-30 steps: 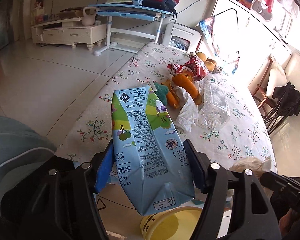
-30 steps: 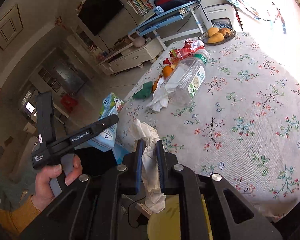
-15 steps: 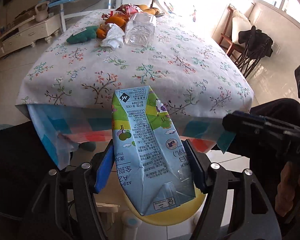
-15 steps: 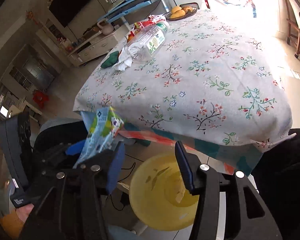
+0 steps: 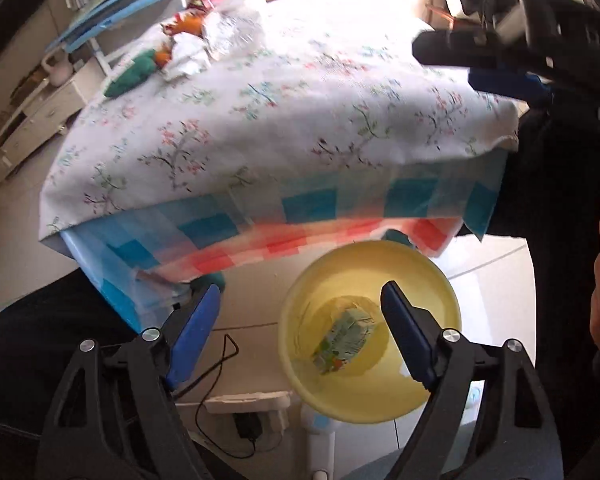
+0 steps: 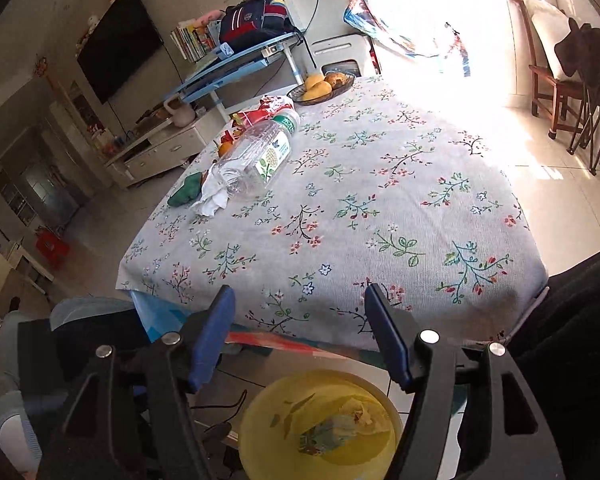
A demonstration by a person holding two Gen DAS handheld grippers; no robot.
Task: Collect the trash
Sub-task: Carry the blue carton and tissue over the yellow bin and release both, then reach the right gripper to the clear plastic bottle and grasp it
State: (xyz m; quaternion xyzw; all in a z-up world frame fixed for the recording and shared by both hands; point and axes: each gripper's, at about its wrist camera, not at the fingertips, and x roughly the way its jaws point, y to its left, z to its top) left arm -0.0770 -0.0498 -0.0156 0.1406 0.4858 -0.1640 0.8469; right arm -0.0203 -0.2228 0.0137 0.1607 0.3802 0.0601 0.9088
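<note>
Trash, a crumpled blue milk carton, lies inside the round yellow plastic bin on the floor; left gripper and right gripper jaws have just been opening, nothing between them; retrieve the clear plastic bottle from the floral-clothed surface next

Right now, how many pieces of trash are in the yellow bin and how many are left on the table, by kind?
In the yellow bin:
Milk carton: 1
Crumpled tissue: 1
On the table:
Clear plastic bottle: 1
White tissue: 1
Red snack wrapper: 1
Total: 5, not counting anything hidden behind the bottle.
</note>
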